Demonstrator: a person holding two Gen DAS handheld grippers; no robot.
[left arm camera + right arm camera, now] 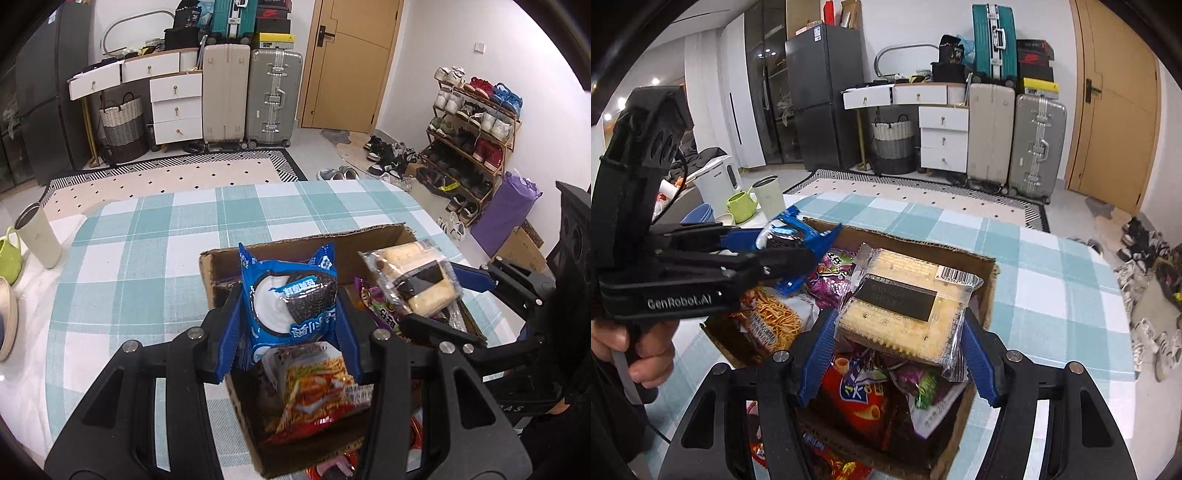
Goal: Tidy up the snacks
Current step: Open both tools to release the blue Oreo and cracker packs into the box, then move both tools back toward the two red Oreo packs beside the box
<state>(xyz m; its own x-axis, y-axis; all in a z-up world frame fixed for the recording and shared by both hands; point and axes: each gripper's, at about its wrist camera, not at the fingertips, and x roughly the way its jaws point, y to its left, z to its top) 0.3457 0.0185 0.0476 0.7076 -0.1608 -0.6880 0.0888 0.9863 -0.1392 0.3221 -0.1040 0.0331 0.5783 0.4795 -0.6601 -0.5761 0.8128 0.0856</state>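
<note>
Cookie pack [288,295]: light, crinkly, crushable; clenched mid-body in left hand-held gripper [290,332].
Cracker pack [905,306]: stiff, brittle; right hand-held gripper [897,354] grasps its edges over box [991,291].

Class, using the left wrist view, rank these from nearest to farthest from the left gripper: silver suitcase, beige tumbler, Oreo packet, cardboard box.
1. Oreo packet, clamped in the left gripper.
2. Cardboard box, directly below.
3. Beige tumbler, table's left edge.
4. Silver suitcase, against the far wall.
</note>
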